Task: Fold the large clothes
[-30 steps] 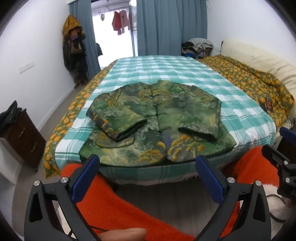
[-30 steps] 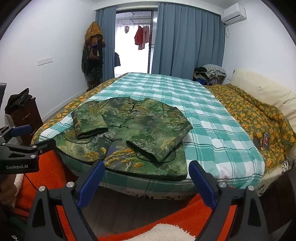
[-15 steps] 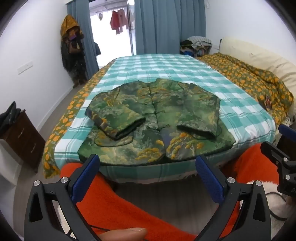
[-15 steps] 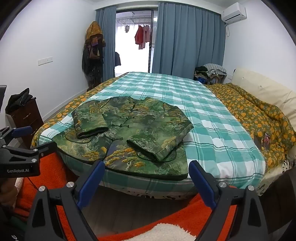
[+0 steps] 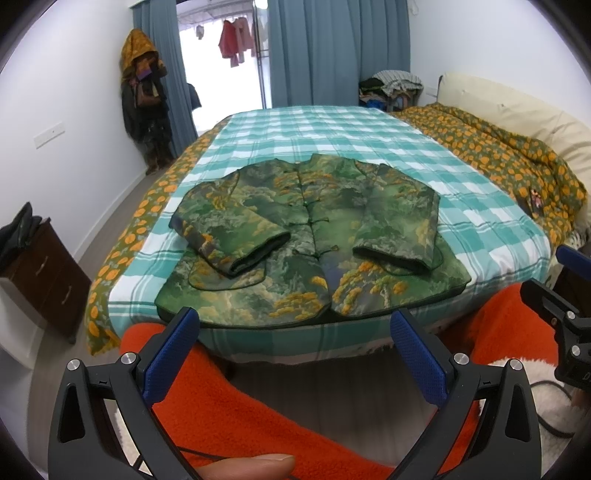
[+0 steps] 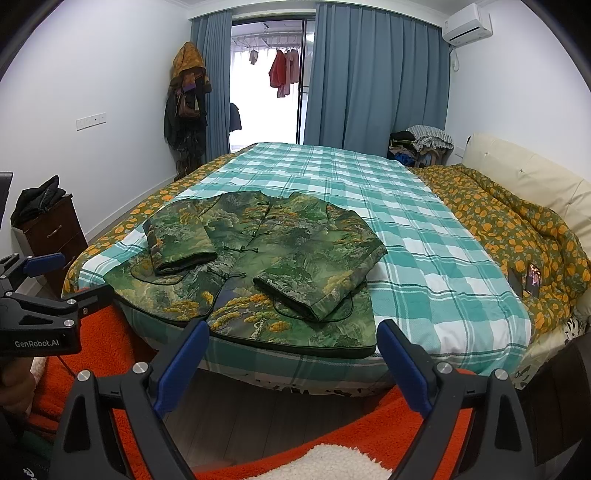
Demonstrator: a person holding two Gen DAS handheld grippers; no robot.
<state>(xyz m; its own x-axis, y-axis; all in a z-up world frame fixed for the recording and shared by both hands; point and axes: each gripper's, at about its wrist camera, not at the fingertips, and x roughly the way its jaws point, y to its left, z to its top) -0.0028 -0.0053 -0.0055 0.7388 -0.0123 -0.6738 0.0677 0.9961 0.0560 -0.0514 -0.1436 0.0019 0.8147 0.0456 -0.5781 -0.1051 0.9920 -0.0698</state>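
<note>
Both sleeves of the green jacket (image 5: pixel 314 236) already lie folded across its buttoned front; body not yet folded up. Jacket lies flat at near edge of checked bedspread (image 6: pixel 424 236). Left gripper (image 5: pixel 295 328) and right gripper (image 6: pixel 291 339) hover short of the hem, jaws spread, holding nothing.

We count one green printed jacket (image 5: pixel 310 236) on one bed (image 5: pixel 480 236), both sleeves folded in: two sleeves. Two claws, left claw (image 5: pixel 295 354) and right claw (image 6: pixel 291 360), two blue fingers each. One dresser (image 6: pixel 51 232) near left, two curtains, one AC unit (image 6: pixel 466 23) far right.
</note>
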